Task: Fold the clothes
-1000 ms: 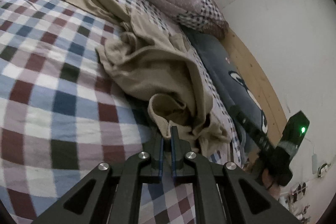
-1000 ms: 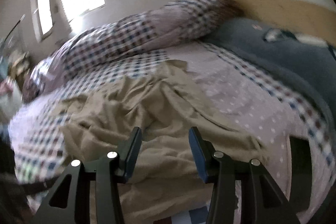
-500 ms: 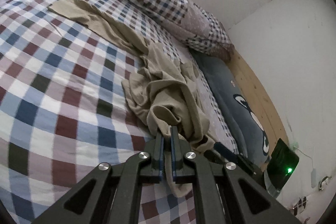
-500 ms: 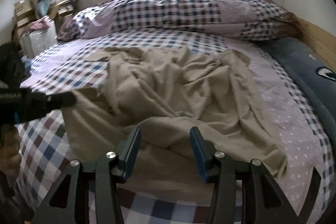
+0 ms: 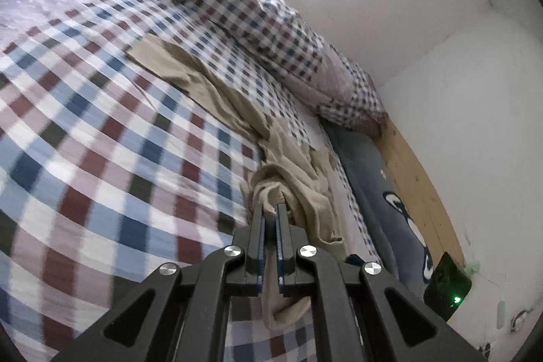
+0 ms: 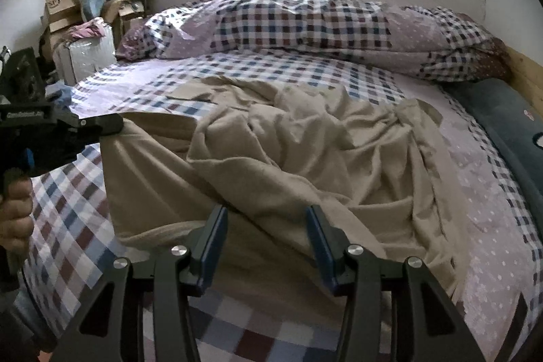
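A beige garment [image 6: 305,165] lies crumpled across the checked bed [image 6: 68,236]. My left gripper [image 5: 270,209] is shut on an edge of the beige garment [image 5: 298,192], and a flap of it hangs between and below the fingers. In the right wrist view the left gripper [image 6: 115,124] appears at the left, held by a hand [image 6: 13,209], pulling a corner of the cloth taut. My right gripper [image 6: 266,212] is open, hovering just above the garment's near edge with nothing between its fingers.
A rolled checked duvet [image 6: 305,22] lies along the far side of the bed. A dark blue cushion [image 6: 509,131] and a wooden headboard [image 5: 417,189] line the right side. Boxes and clutter [image 6: 74,19] stand beyond the bed's left corner.
My left gripper has drawn the pinched cloth back and to the left, stretching the garment out. The right gripper's view swung left and backed away; it stayed open.
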### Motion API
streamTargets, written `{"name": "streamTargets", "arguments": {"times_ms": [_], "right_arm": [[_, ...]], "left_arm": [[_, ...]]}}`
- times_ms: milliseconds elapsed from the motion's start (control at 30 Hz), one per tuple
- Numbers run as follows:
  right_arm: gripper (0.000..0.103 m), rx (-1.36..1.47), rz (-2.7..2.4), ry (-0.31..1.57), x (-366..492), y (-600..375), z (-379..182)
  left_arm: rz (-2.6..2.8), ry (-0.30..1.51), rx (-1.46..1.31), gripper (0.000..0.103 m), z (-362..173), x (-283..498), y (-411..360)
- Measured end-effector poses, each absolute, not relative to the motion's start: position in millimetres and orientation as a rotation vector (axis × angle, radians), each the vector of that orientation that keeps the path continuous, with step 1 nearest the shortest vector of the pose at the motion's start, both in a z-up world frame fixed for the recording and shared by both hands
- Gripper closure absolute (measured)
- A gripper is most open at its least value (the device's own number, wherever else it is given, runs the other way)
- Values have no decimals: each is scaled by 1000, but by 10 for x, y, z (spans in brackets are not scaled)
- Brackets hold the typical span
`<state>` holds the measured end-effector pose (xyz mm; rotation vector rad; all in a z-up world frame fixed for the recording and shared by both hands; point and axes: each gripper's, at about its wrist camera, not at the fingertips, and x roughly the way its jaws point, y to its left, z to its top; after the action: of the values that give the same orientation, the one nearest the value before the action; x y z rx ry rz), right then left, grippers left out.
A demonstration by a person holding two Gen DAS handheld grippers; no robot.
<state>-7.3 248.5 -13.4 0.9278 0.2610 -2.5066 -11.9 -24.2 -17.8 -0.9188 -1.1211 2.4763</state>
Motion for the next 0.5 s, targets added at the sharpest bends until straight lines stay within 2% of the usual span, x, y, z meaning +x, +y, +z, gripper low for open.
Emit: {"name": "streamTargets", "arguments": {"times_ms": [500], "right_arm": [[49,868,-2376,228,-121,1794,-121]], "left_arm": [[2623,-1333,-757,99,-55,186,-1454]]}}
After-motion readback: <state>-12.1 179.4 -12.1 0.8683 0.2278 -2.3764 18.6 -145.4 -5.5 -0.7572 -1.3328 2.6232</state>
